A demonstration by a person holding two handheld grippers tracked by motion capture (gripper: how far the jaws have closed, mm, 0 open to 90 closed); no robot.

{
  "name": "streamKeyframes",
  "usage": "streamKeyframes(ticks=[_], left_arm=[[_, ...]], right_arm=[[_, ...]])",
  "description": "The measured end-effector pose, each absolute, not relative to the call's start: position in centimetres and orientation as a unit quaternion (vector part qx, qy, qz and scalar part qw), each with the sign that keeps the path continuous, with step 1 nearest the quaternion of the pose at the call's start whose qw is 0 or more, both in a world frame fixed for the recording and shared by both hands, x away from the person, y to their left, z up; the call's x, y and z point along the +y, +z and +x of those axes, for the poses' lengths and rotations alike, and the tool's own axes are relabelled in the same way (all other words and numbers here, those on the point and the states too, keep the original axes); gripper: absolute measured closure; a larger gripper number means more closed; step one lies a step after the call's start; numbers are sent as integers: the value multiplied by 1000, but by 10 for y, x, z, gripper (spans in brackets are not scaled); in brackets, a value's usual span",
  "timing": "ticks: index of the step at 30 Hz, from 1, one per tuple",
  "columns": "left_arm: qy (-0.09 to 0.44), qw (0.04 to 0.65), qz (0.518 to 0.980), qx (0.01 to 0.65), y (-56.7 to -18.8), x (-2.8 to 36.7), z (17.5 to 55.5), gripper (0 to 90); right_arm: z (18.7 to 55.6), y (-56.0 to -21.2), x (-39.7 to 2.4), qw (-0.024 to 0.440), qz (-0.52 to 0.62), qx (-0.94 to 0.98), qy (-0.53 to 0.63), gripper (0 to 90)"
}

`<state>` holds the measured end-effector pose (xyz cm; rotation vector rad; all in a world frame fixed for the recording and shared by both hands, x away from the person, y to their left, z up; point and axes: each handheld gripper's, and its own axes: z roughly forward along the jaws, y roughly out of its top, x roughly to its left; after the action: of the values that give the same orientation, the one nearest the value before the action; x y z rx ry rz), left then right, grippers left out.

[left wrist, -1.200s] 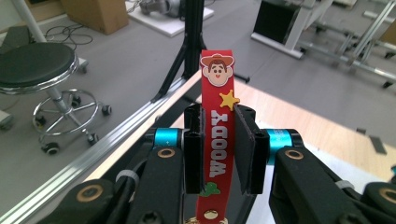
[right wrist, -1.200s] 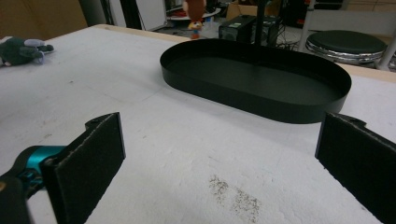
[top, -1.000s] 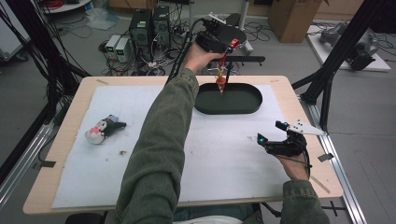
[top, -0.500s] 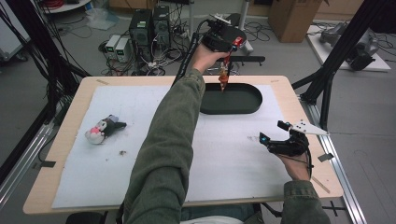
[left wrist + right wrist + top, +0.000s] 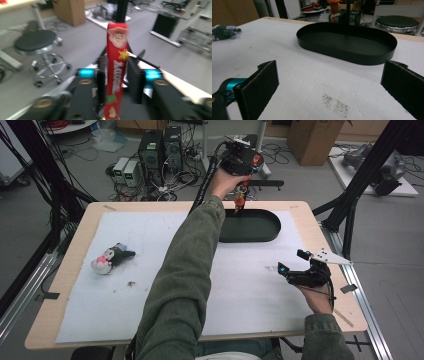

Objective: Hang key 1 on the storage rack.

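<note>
Left gripper (image 5: 239, 195) is up over the far end of the black tray (image 5: 270, 232), with my long green sleeve (image 5: 185, 280) stretched across the worktop (image 5: 70, 340). Its jaws have just been opening, and the red snack packet (image 5: 115, 75) hangs between them, standing straight up and down. In the left gripper view I see a small gap between the packet and the black pads (image 5: 135, 80), so they sit apart and do not squeeze it. In the high view the packet (image 5: 240, 200) points down at the back rim of the tray. The packet has a cartoon face at its top and a yellow star under that. The view is blurry. My right gripper (image 5: 305, 270) rests low over the white mat (image 5: 250, 290), near the right edge of the worktop, well apart from the tray. Its two jaws stand wide apart with nothing between them. In the right gripper view the tray (image 5: 367, 58) lies ahead of it. A small plush toy (image 5: 111, 260) lies on the left side of the mat, far from both grippers.
</note>
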<state>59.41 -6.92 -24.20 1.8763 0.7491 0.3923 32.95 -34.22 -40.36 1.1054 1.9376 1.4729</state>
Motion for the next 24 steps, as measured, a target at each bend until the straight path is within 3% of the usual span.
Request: streamKeyframes(ticks=[1,2,6,11,24], left_arm=[[160,516,783,309,-242,-68,593,344],[149,521,781,310,-242,-66,593,344],[126,523,788,300,-240,-58,591,139],[89,521,802,278,-237,-46,586,17],[91,516,806,275,-233,-5,564,17]], right_arm=[[330,-404,-342,232,402,705,536,5],[330,-404,-342,232,402,705,536,5],[330,-404,-343,226,405,706,535,5],[329,-403,-342,227,406,706,534,5],[331,-404,-341,223,407,710,529,5]])
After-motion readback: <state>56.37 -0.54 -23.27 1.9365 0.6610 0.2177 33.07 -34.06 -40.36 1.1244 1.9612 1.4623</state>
